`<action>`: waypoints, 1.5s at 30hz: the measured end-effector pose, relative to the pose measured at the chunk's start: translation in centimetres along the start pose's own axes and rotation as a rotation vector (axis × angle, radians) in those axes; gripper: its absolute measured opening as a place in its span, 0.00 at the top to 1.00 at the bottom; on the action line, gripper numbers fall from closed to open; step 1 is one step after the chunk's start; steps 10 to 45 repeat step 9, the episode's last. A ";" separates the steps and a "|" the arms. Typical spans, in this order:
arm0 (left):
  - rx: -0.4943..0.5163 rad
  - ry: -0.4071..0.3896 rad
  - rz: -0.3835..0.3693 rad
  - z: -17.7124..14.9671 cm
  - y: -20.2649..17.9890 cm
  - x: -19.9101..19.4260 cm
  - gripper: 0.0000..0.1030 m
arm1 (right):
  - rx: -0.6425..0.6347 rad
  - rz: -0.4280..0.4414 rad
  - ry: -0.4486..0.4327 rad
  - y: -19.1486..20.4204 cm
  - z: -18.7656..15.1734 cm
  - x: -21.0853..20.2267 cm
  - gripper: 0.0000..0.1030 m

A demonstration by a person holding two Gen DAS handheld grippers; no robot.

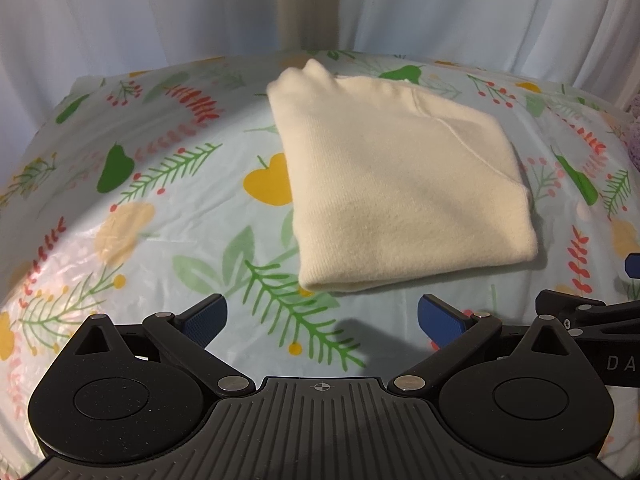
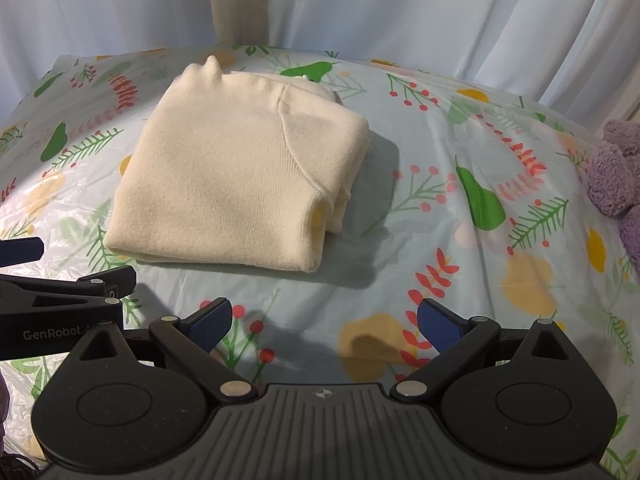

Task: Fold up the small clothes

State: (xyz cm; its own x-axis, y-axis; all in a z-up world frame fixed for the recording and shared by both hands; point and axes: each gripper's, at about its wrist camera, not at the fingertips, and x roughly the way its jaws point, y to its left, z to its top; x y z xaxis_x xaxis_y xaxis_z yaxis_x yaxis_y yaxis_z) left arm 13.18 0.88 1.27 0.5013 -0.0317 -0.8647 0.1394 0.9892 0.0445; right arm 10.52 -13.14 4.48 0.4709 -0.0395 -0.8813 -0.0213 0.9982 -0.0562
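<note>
I am holding my left tongs [image 1: 322, 316] low over the table with their blue pads spread wide and nothing between them. The cream sweater [image 1: 394, 184] is lying folded into a thick bundle just ahead of them and a little to their right, not touching either pad. My right tongs [image 2: 324, 320] are also gaping wide and gripping nothing; from them the sweater [image 2: 240, 172] is sitting ahead and to the left, with its folded layers showing along the edge nearest their right pad's side. The two tongs are sitting close side by side. The sweater is resting on a plastic tablecloth [image 2: 460, 240] printed with pears and sprigs. A purple plush toy [image 2: 616, 168] is lying far off to the right of my right tongs, and a white curtain [image 1: 120, 20] is hanging beyond the table.
</note>
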 end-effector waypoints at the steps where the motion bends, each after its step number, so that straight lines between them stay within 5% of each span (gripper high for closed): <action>1: 0.002 0.002 -0.002 0.0 0.0 0.0 0.00 | 0.000 0.000 0.000 0.0 0.0 0.0 0.04; 45: 0.013 0.007 0.003 -0.1 -0.1 0.3 0.00 | -0.003 -0.011 -0.002 0.1 0.1 0.3 0.04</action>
